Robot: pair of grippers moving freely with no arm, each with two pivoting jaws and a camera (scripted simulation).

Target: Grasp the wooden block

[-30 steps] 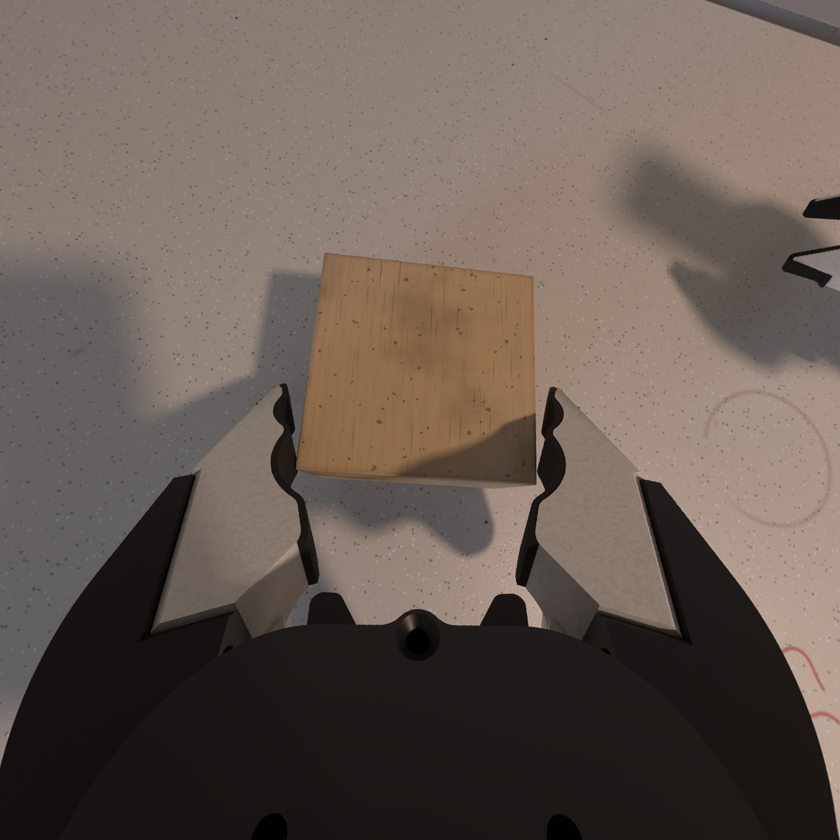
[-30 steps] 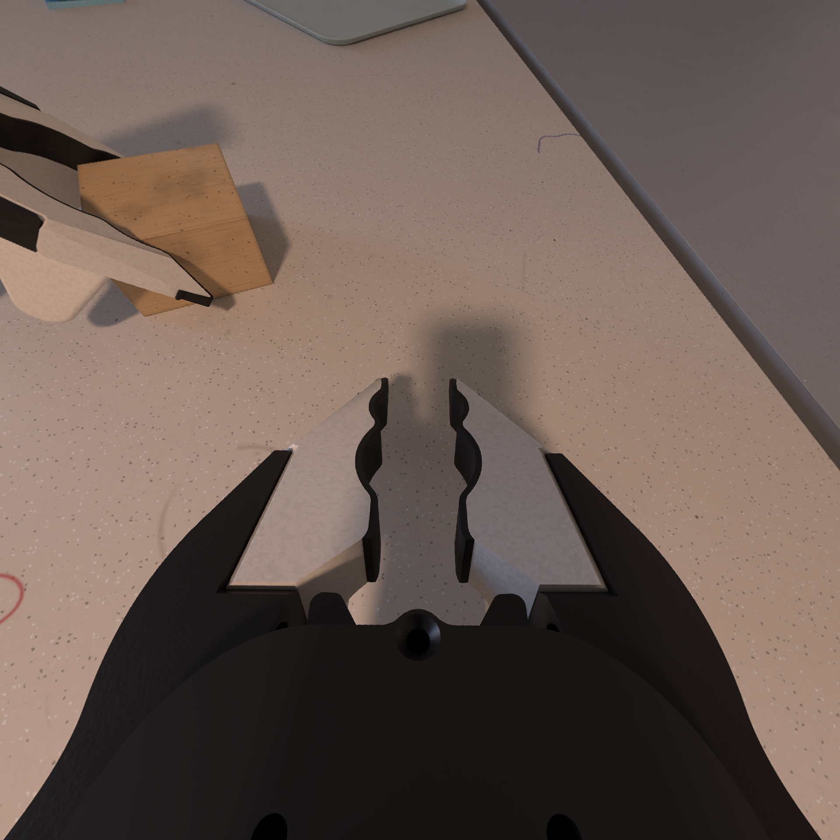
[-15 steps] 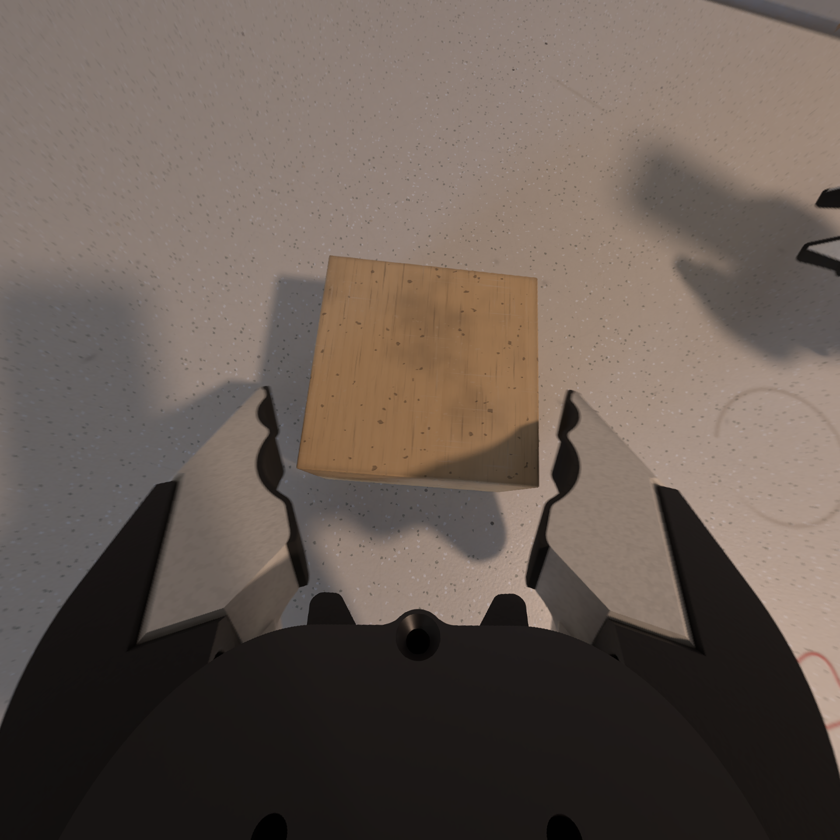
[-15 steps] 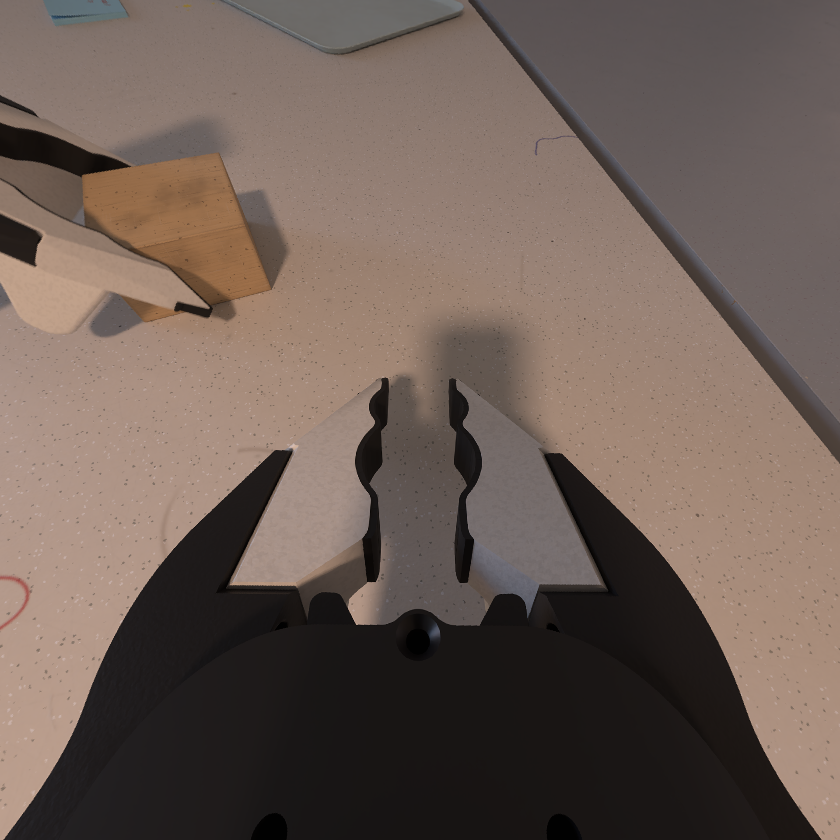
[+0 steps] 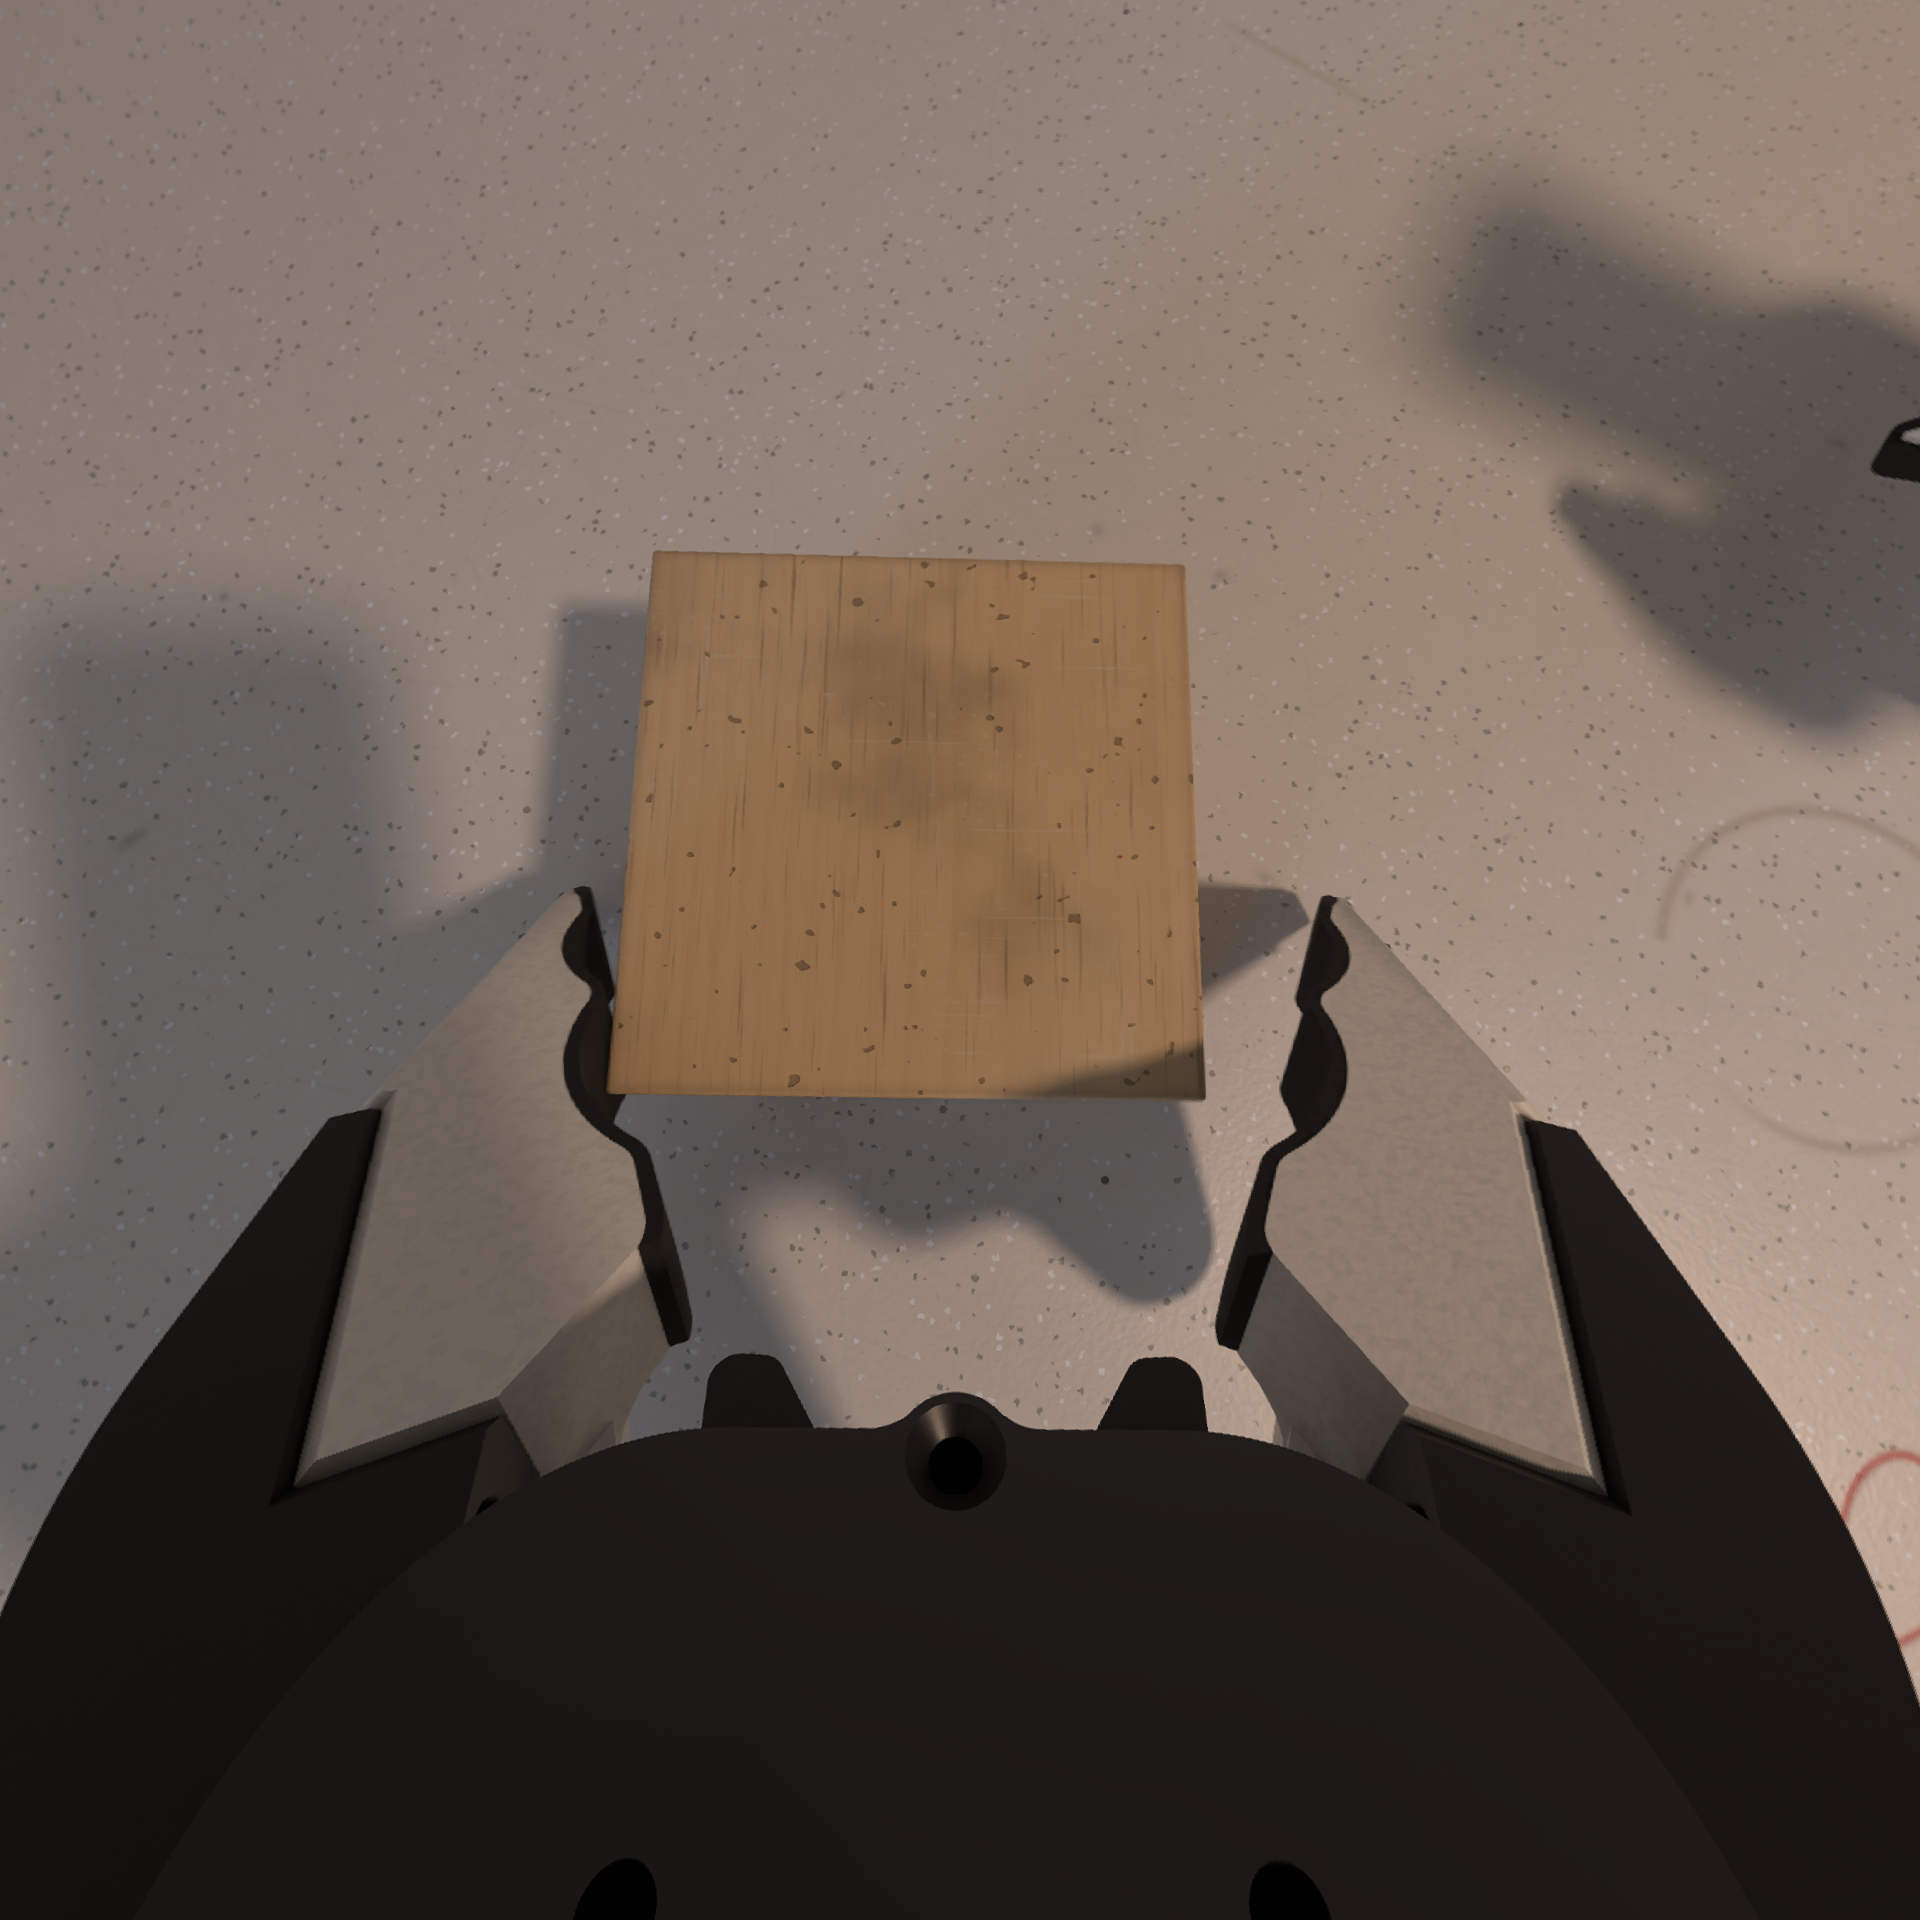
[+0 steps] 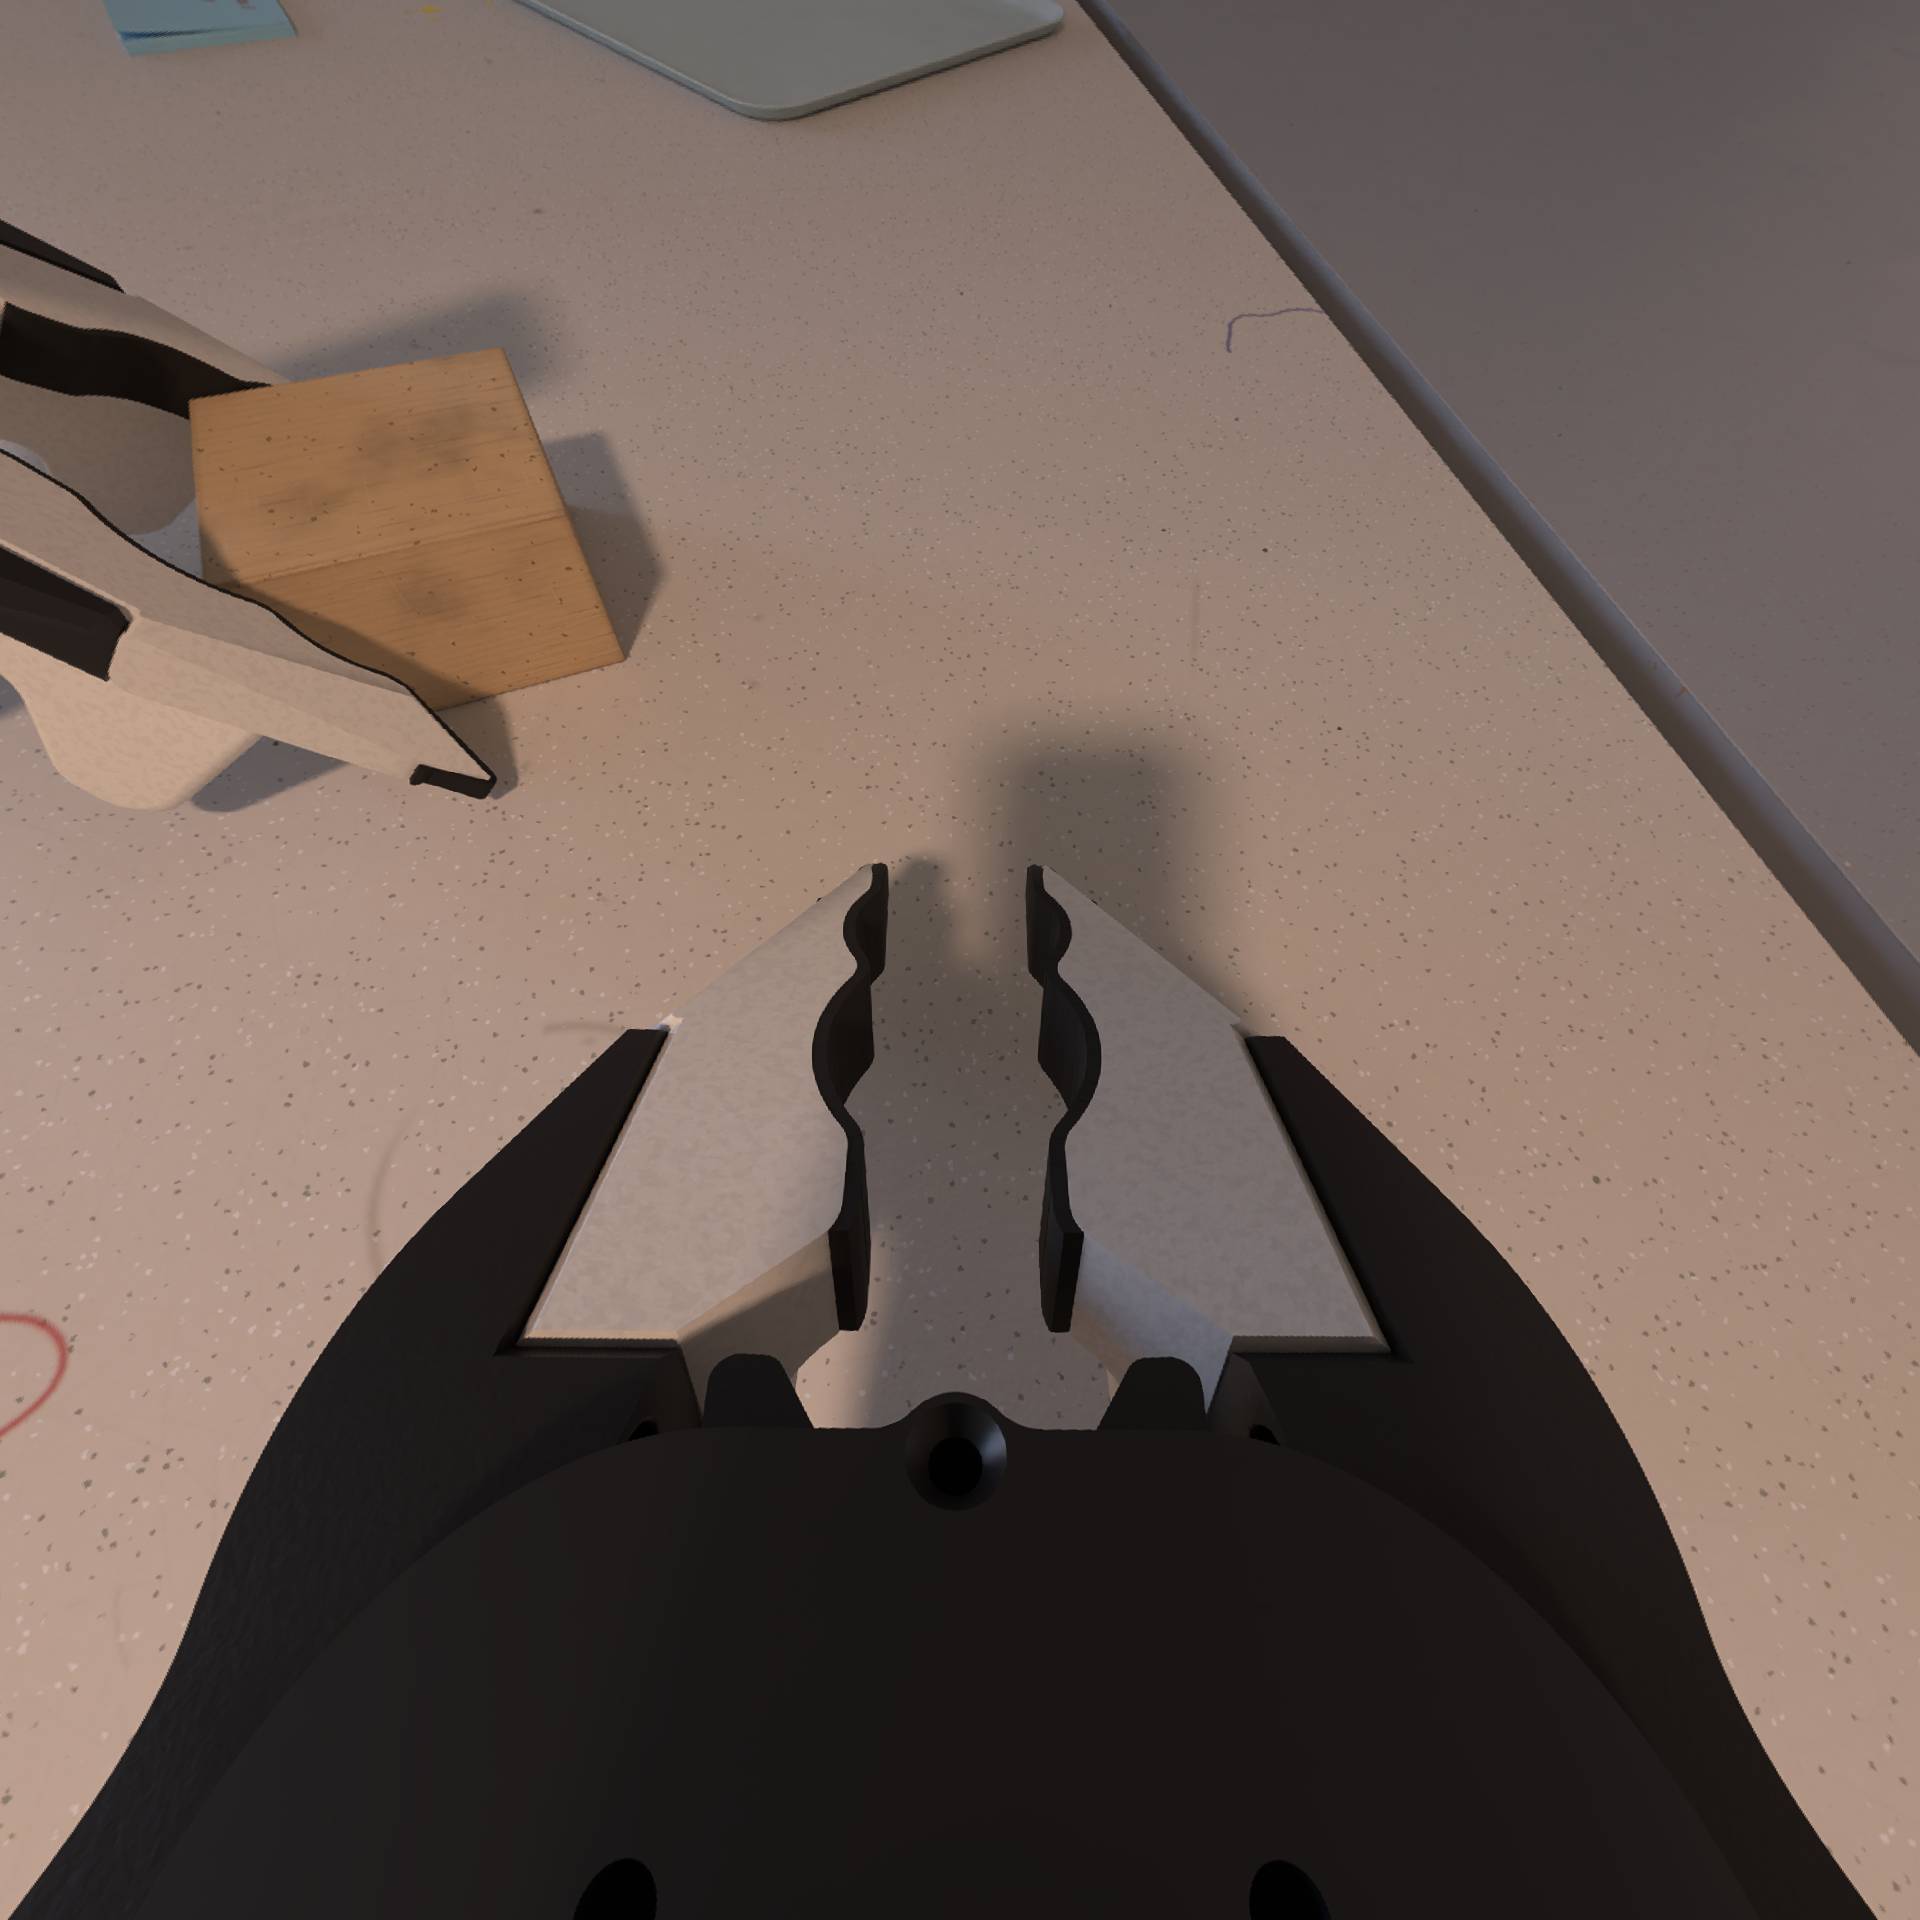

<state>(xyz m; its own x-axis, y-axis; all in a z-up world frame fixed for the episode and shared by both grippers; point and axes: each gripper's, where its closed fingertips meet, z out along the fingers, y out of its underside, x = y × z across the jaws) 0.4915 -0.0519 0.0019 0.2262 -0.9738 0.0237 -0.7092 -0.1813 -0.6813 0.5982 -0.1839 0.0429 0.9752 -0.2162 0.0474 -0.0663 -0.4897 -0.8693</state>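
The wooden block [image 5: 904, 831] is a tan cube on the speckled table. In the left wrist view it lies straight ahead, its near part between my left gripper's [image 5: 956, 920] wide open fingers. The left finger [image 5: 488, 1122] sits right at the block's left edge. The right finger [image 5: 1423, 1122] stands a little off its right edge. The right wrist view shows the block [image 6: 384, 520] at upper left, with the left gripper's near finger [image 6: 260, 665] alongside it. My right gripper [image 6: 956, 878] hangs over bare table, empty, its fingers a narrow gap apart.
The table's edge [image 6: 1558, 540] runs diagonally on the right. A pale green board [image 6: 831, 52] and a blue paper [image 6: 197, 21] lie at the far end. Pen scribbles mark the table [image 5: 1870, 1507]. The right gripper's tip [image 5: 1896, 457] shows at the far right.
My left gripper's fingers have spread wider, off the block's sides, and it has turned slightly so the block sits square ahead. The right gripper has drifted slightly, its gap unchanged.
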